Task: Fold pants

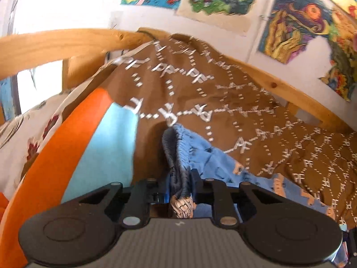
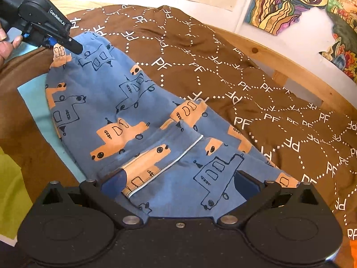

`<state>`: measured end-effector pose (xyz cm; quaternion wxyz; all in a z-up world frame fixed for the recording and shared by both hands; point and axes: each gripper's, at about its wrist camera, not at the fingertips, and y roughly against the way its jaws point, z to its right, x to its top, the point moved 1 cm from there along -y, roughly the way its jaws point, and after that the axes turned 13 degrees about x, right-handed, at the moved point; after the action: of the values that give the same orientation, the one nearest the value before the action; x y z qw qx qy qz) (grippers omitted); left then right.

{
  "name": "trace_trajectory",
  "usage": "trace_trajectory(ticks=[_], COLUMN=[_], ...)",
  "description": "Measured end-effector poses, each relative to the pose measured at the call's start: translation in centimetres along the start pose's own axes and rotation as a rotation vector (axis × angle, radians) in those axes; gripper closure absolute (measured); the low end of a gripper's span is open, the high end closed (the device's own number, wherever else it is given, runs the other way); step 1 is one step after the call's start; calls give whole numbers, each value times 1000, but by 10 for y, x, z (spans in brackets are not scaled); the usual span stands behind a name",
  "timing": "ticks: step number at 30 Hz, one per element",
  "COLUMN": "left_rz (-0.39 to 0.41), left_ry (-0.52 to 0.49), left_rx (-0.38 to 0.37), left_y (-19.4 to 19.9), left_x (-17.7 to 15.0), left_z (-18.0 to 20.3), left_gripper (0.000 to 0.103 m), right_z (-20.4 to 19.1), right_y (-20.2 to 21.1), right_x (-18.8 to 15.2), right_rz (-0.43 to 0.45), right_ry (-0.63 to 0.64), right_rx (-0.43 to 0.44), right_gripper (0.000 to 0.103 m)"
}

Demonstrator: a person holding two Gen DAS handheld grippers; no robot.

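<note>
- blue pants (image 2: 138, 120) with orange and outlined truck prints, spread flat across a brown bedspread (image 2: 256, 84) patterned with dotted white hexagons and "pf" letters.
- seen from the right wrist: waistband end at the far left, legs running toward the near right, one layer folded over with a pale seam (image 2: 169, 163) showing diagonally near the middle.
- left tool (image 2: 69, 44) at the far left corner of the pants, clamped on the gathered waistband edge; no earlier picture given, so only the pinch itself noted.
- from the left wrist: same left tool (image 1: 180, 189) with its black fingers close together, a bunch of dark ribbed waistband and blue cloth squeezed between them, a scrap of orange print hanging just below.
- part of a hand (image 2: 6, 40) visible at the far left edge behind the left tool.
- right tool (image 2: 178, 183) spread wide over the near end of the pants, dark blue pads (image 2: 113, 185) standing apart on either side of the cloth, not pressing on it.
- light blue sheet (image 2: 38, 102) lying under the left side of the pants; yellow-green cloth (image 2: 11, 185) at the near left.
- orange and light blue fabric (image 1: 67, 147) to the left in the left wrist view.
- wooden bed frame (image 2: 279, 60) along the far side, colourful drawings (image 2: 287, 2) pinned on the white wall beyond.
</note>
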<state>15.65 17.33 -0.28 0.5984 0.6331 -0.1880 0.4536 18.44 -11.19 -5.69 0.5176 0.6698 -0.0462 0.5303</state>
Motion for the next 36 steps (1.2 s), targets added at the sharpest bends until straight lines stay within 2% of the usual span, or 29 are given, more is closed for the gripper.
trace_trajectory(ticks=[3, 6, 12, 17, 23, 28, 31, 33, 35, 36], left_rz=[0, 26, 70, 82, 46, -20, -50, -72, -109, -117], left_ry=[25, 4, -112, -239, -398, -480, -543, -576, -601, -601], left_rx=[-80, -138, -235, -310, -406, -495, -506, -481, -486, -493], left_y=[12, 29, 61, 81, 84, 70, 58, 48, 42, 41], left_x=[5, 12, 26, 20, -15, -58, -89, -107, -120, -125], left_z=[4, 16, 66, 123, 194, 245, 270, 280, 284, 283], left_gripper=[84, 84, 84, 84, 84, 84, 83, 81, 75, 62], right_z=[1, 6, 26, 47, 73, 99, 111, 116, 119, 120], right_y=[6, 15, 40, 67, 98, 118, 128, 131, 134, 135], right_x=[2, 1, -6, -15, -37, -61, -75, -83, -89, -92], right_rz=[21, 43, 71, 113, 111, 78, 55, 41, 31, 25], right_ry=[3, -12, -50, -81, -66, -125, -173, -200, -213, -215], right_rx=[-16, -33, -91, -170, -297, -381, -419, -433, -435, -437], right_gripper=[1, 1, 1, 1, 1, 1, 1, 1, 1, 1])
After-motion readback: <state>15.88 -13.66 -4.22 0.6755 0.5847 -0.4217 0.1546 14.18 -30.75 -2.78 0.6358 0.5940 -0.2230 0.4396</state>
